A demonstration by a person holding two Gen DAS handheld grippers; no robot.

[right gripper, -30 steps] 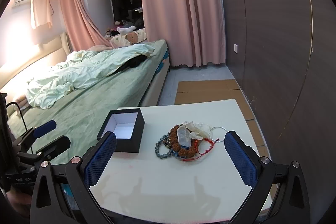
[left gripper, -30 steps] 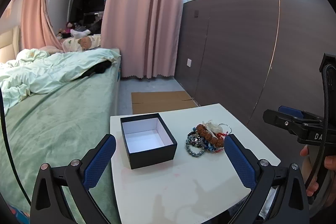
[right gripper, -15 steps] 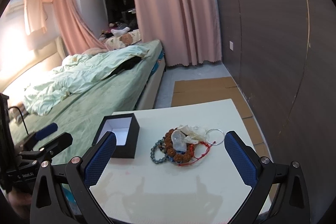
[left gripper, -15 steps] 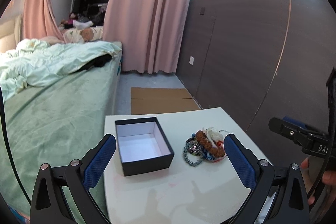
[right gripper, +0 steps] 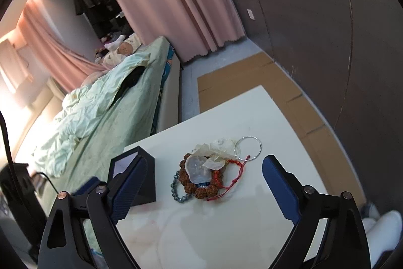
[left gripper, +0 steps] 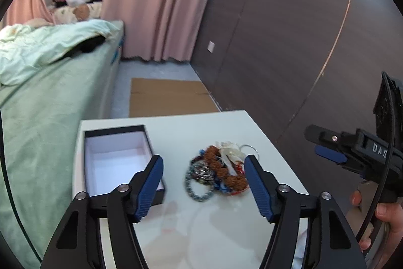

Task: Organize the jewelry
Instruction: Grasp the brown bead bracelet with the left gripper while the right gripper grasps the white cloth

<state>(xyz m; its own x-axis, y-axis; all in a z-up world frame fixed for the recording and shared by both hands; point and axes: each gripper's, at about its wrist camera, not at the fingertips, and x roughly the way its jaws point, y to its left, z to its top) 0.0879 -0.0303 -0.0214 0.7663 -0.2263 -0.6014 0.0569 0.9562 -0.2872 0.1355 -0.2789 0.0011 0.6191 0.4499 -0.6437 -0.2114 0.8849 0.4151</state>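
Observation:
A heap of jewelry (left gripper: 217, 169) lies on the white table (left gripper: 201, 226): a brown bead bracelet, a grey-blue bead bracelet, a red cord, a silver ring and pale translucent pieces. It also shows in the right wrist view (right gripper: 210, 172). An open black box (left gripper: 118, 158) with a white inside stands left of it, empty; it also shows in the right wrist view (right gripper: 143, 180). My left gripper (left gripper: 202, 179) is open above the table, its fingers either side of the heap, not touching. My right gripper (right gripper: 201, 190) is open and empty, close over the heap.
A green bed (left gripper: 37, 92) runs along the table's left side. A dark panel wall (left gripper: 289, 42) stands to the right. Flat cardboard (left gripper: 166, 97) lies on the floor beyond the table. Pink curtains (left gripper: 161, 4) hang at the back.
Both grippers have moved forward and down toward the jewelry heap. The left gripper's fingers have narrowed but stay open. Box and jewelry have not moved.

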